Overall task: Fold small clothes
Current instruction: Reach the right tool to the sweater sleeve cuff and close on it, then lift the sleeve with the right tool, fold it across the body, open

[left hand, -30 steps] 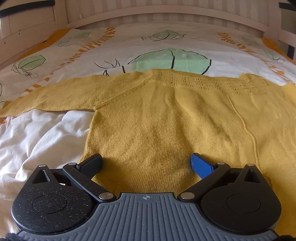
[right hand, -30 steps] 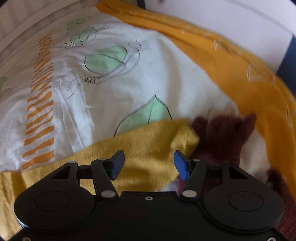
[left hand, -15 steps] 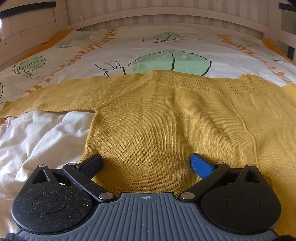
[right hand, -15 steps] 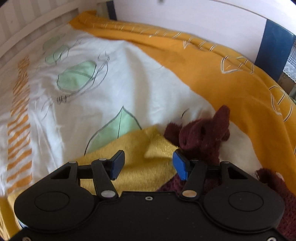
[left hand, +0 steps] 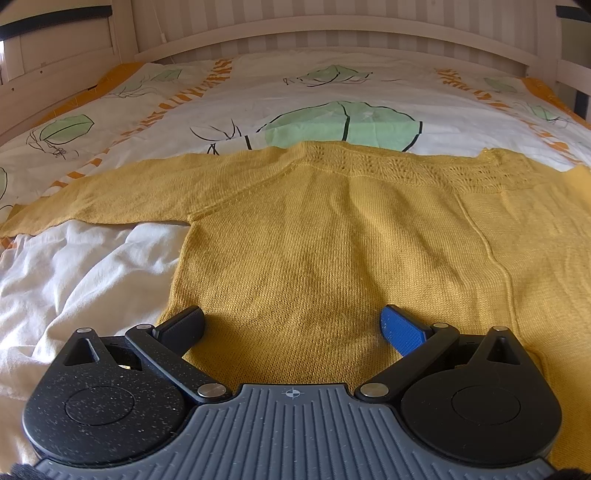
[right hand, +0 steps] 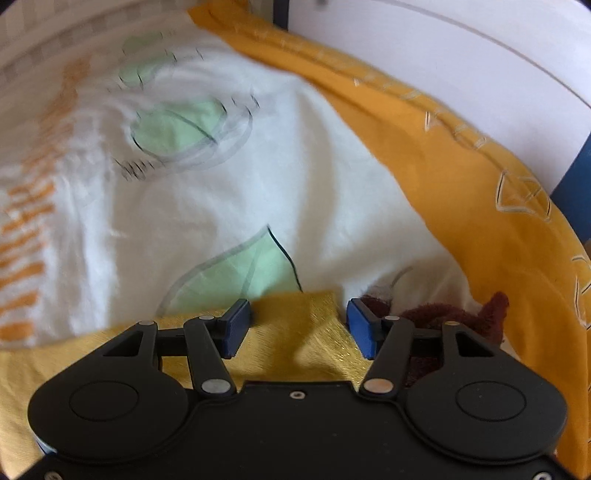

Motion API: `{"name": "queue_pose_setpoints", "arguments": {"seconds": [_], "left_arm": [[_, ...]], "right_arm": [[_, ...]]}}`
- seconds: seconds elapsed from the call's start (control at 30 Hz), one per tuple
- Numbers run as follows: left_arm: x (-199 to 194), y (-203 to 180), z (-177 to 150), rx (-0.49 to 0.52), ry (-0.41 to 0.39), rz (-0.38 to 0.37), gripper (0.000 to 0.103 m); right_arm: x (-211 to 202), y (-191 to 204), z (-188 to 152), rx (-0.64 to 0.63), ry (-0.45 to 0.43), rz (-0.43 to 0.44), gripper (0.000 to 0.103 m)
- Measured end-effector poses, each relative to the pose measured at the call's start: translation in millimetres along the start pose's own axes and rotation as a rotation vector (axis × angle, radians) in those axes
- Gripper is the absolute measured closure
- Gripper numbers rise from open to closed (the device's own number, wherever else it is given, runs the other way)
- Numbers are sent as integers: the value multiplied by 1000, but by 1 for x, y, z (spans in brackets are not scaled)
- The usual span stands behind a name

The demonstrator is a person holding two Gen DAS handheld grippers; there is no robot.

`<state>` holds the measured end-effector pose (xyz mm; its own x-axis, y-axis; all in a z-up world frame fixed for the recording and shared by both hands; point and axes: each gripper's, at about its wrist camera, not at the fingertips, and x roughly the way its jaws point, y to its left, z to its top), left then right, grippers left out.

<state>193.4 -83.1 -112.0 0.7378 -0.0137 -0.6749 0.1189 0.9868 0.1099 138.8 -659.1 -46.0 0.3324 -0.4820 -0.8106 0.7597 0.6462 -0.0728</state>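
two claws work over one small mustard-yellow knitted sweater [left hand: 332, 240], which lies spread flat on a bed under a white duvet cover [left hand: 332, 88] printed with green leaves and orange stripes. the left claw [left hand: 291, 325] hangs over the sweater's near hem with its jaws spread wide, nothing between them but the knit lying flat below; whether the pads touch the fabric i cannot tell. placed there, it looks meant to pin or take the hem while the other side is folded.

the right claw [right hand: 299, 325] stands about half open, tilted down over the tip of the sweater's sleeve [right hand: 295, 314], and the cuff end lies between the two blue pads without being pressed by either. the blurred view suggests the claw is in motion. i judge the step in hand to be taking this sleeve so it can be laid across the body.

just right of the cuff, touching or nearly touching it, sits a dark maroon fuzzy garment [right hand: 443, 317]; a closing claw could catch it along with the sleeve. the other sleeve [left hand: 110, 199] stretches out straight toward the bed's left side, its lower edge resting on rumpled white bedding [left hand: 74, 280]. beyond the neckline the duvet lies open and bare up to the wooden headboard [left hand: 332, 33], so there is room to swing a fold. on the right, an orange blanket [right hand: 480, 177] borders the white cover.
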Motion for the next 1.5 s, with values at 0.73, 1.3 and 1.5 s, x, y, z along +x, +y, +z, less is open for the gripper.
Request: {"name": "queue_pose_setpoints", "arguments": {"seconds": [0.73,1.3,1.5], "left_arm": [[-39,56,85,77,65,-110,15],[-29,96,103,-51,76,-185,15],[-20,107,102,-108,107,-198,15]], "right_arm": [[-144,88,6,-25,-107,249,90],[-233,344,-80,-200,-16,724,90],[-222,410,-131,-275,50,801,89]]}}
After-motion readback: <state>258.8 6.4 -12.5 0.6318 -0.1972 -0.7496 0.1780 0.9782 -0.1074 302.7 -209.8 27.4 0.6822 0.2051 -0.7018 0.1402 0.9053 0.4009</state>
